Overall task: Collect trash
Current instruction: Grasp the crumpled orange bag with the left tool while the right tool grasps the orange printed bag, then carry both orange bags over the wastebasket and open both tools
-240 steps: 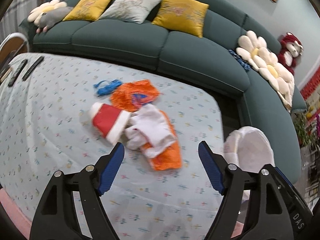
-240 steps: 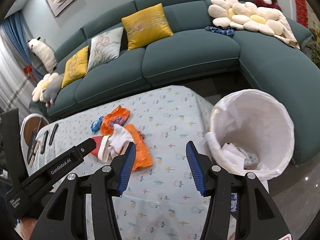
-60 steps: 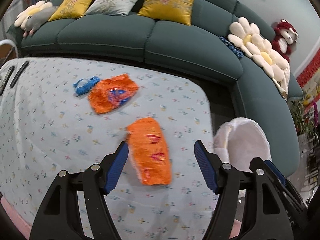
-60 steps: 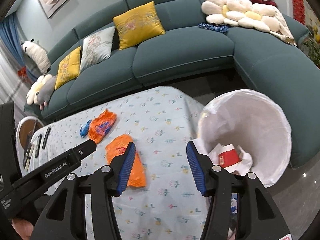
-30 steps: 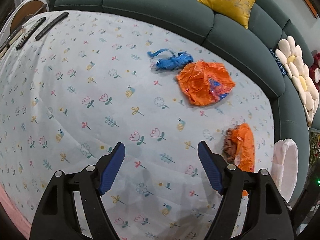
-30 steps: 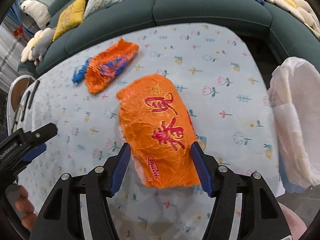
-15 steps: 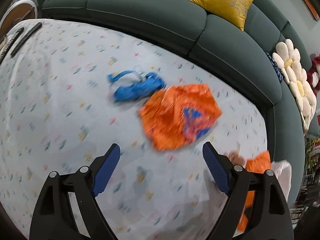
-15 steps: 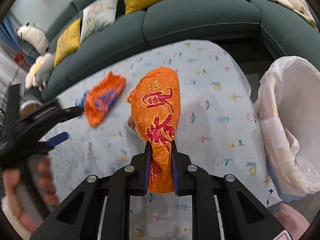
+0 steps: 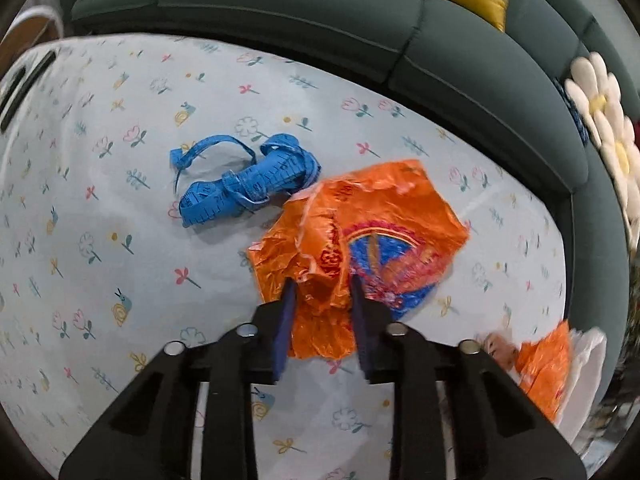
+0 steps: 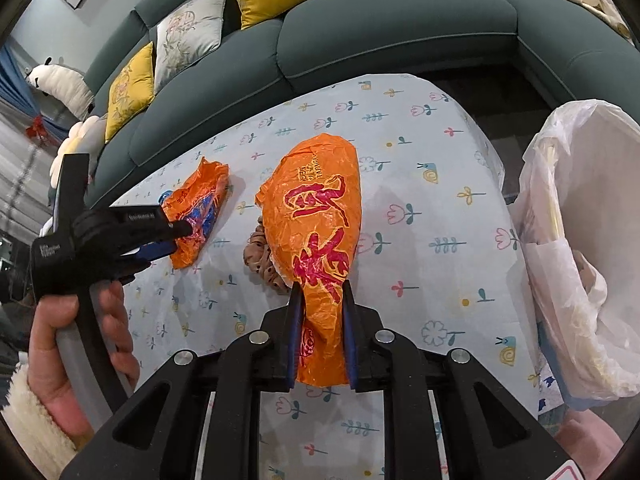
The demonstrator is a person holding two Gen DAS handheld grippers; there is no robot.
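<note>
A crumpled orange wrapper [image 9: 376,232] with a blue and red print lies on the flowered tablecloth [image 9: 100,240]. My left gripper [image 9: 322,292] points down at it. Its jaws are closing, and the wrapper's near edge is bunched between the blue pads. The right wrist view shows the same grip, left gripper [image 10: 178,238] on the wrapper [image 10: 196,208]. My right gripper [image 10: 320,288] is shut on a long orange bag [image 10: 316,208] with red characters, held up off the cloth. That bag [image 9: 544,368] shows at the left wrist view's lower right.
A bin with a white liner [image 10: 580,240] stands off the table's right end. A blue tape measure [image 9: 248,184] lies left of the wrapper. A brown bundle [image 10: 260,264] lies under the raised bag. A dark green sofa [image 9: 320,12] curves behind the table. Remote controls [image 9: 24,84] lie far left.
My left gripper moved over the crumpled wrapper and its jaws came together on it. My right gripper closed on the long orange bag and lifted it off the cloth.
</note>
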